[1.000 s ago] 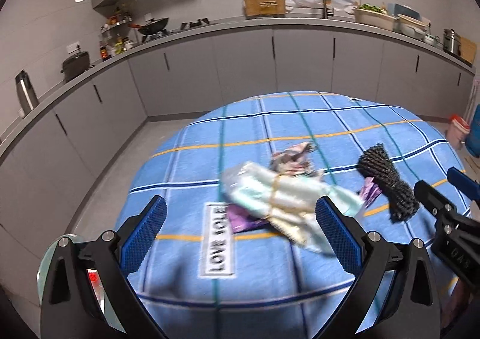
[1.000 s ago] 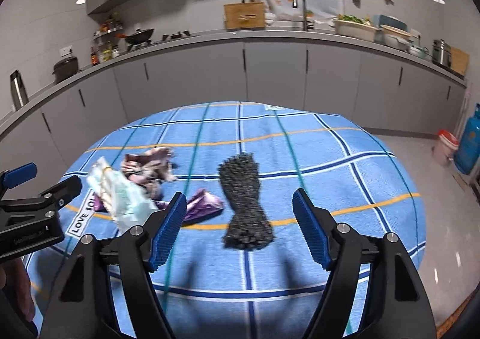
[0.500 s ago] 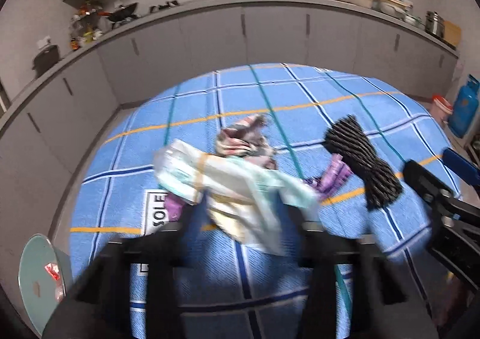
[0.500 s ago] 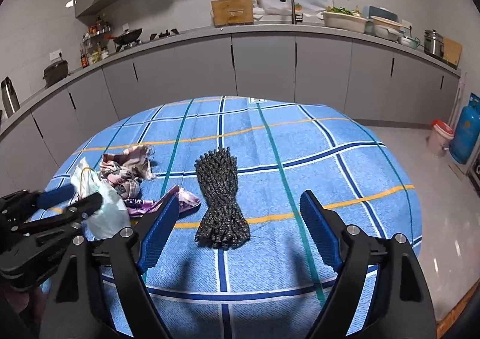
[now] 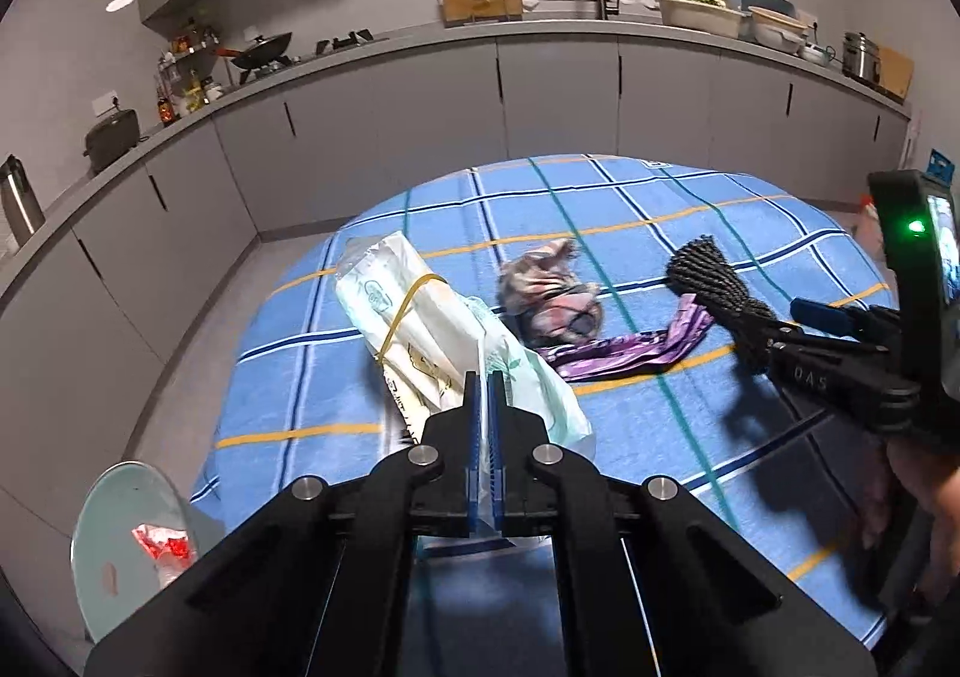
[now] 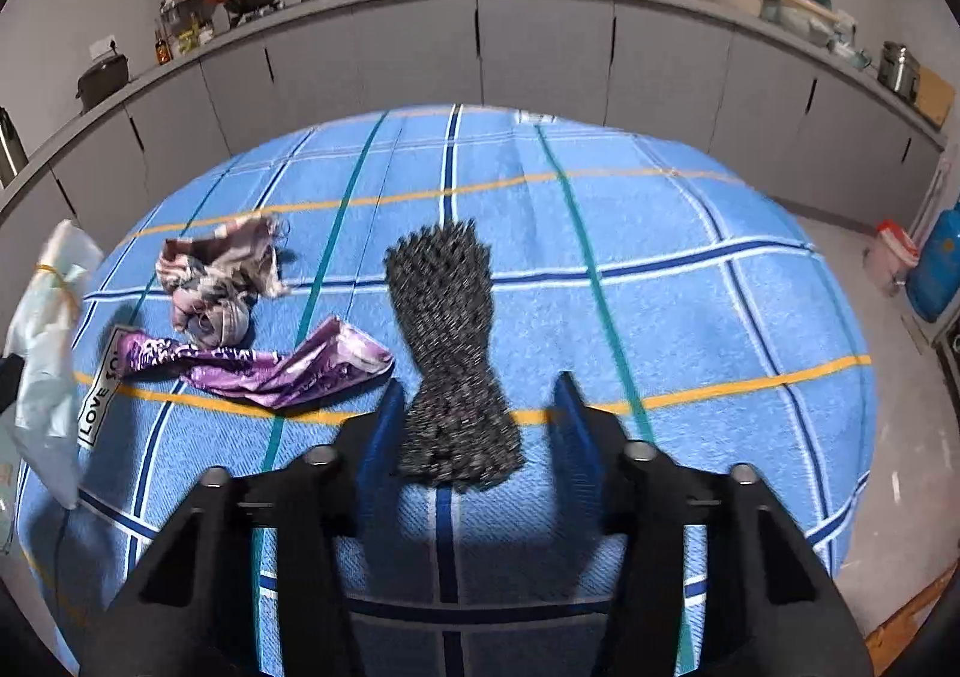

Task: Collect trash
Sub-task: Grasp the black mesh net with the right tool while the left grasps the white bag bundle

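Note:
My left gripper (image 5: 483,383) is shut on a pale plastic bag bundle (image 5: 420,329) tied with a yellow rubber band, and holds it tilted above the blue plaid tablecloth (image 5: 600,425). The bundle also shows at the left edge of the right wrist view (image 6: 48,317). A black knitted piece (image 6: 450,347) lies between the fingers of my right gripper (image 6: 477,419). Its jaws are closing, with a gap still on the right side. A purple wrapper (image 6: 258,365) and a crumpled pinkish wrapper (image 6: 219,281) lie to the left of it. The right gripper (image 5: 780,329) hovers over the black piece (image 5: 714,281).
A pale round bin (image 5: 126,545) holding a red scrap sits below the table's near left edge. Grey cabinets (image 6: 540,53) with a cluttered counter curve behind the table. A blue gas cylinder (image 6: 939,269) and a small bucket (image 6: 894,251) stand on the floor at the right.
The left jaws went from wide open to shut on the bag bundle and raised it off the cloth. The right gripper came down and forward over the black piece, and its jaws narrowed.

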### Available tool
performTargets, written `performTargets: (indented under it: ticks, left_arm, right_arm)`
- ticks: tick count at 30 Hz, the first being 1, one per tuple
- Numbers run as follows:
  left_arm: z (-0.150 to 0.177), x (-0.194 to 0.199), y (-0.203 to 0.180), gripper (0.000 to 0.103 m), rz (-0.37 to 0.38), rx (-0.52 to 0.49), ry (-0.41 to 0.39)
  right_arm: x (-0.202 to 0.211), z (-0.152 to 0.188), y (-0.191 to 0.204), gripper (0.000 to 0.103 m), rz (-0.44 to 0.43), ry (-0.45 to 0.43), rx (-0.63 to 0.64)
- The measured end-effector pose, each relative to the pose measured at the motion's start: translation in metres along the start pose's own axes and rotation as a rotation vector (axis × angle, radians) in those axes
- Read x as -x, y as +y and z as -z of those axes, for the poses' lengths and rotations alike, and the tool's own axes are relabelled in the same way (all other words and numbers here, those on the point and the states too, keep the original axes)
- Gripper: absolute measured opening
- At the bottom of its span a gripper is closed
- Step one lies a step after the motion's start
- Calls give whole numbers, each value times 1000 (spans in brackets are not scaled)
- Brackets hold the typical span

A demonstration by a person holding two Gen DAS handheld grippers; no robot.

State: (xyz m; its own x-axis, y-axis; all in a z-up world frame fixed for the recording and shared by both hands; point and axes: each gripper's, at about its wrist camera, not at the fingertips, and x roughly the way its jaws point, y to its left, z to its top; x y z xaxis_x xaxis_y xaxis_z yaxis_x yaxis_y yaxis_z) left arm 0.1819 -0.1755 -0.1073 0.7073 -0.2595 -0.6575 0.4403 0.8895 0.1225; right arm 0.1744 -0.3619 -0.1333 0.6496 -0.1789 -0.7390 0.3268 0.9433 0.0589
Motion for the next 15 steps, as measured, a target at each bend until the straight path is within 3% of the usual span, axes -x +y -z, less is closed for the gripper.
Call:
performTargets:
  ticks: [1, 5, 15]
  left_arm:
    - [2, 1, 3, 3, -1, 4, 3]
    - [6, 2, 11, 3, -7, 21, 7]
    - [12, 5, 25, 3, -35, 67, -15]
  right_arm:
    - [-2, 0, 0, 30, -3, 9, -1]
    - [3, 2, 2, 14, -9, -1, 15]
    - [31, 8, -5, 10, -5, -56, -15]
